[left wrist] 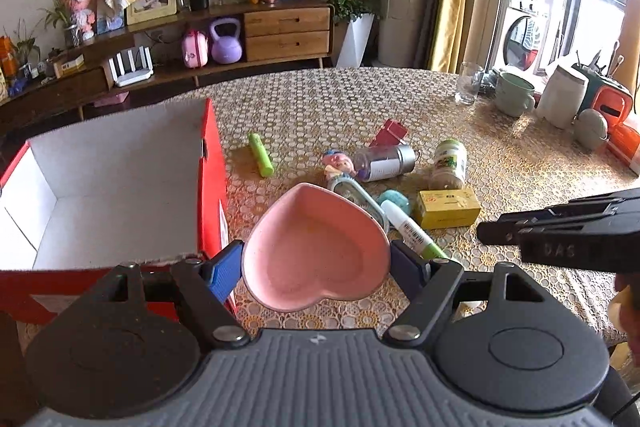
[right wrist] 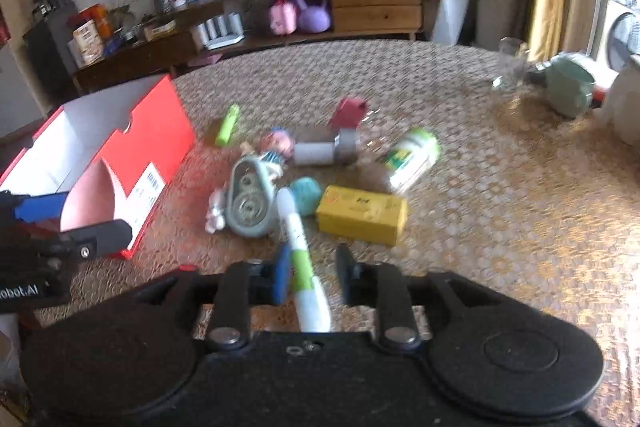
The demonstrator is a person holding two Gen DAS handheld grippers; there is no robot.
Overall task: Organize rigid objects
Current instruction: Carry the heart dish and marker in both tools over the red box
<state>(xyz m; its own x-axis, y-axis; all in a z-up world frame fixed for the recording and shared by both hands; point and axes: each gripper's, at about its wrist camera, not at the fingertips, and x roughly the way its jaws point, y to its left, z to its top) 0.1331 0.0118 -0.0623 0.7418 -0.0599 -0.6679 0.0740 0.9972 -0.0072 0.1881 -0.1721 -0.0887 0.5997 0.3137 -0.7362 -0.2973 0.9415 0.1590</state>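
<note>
At lower centre the left tongs [left wrist: 316,263] clamp a pink heart dish [left wrist: 316,251] beside the empty red box [left wrist: 212,163]; the right tongs [right wrist: 312,275], agape, straddle a marker [right wrist: 300,251]; the desk [left wrist: 500,167] clutter remains unsorted

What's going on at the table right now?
The left gripper holds a pink heart dish just beside the open red box, not yet inside. The right gripper is open around a white-and-green marker lying on the table; whether the left finger touches it is unclear. Bottles, a yellow carton and toys still lie loose.
</note>
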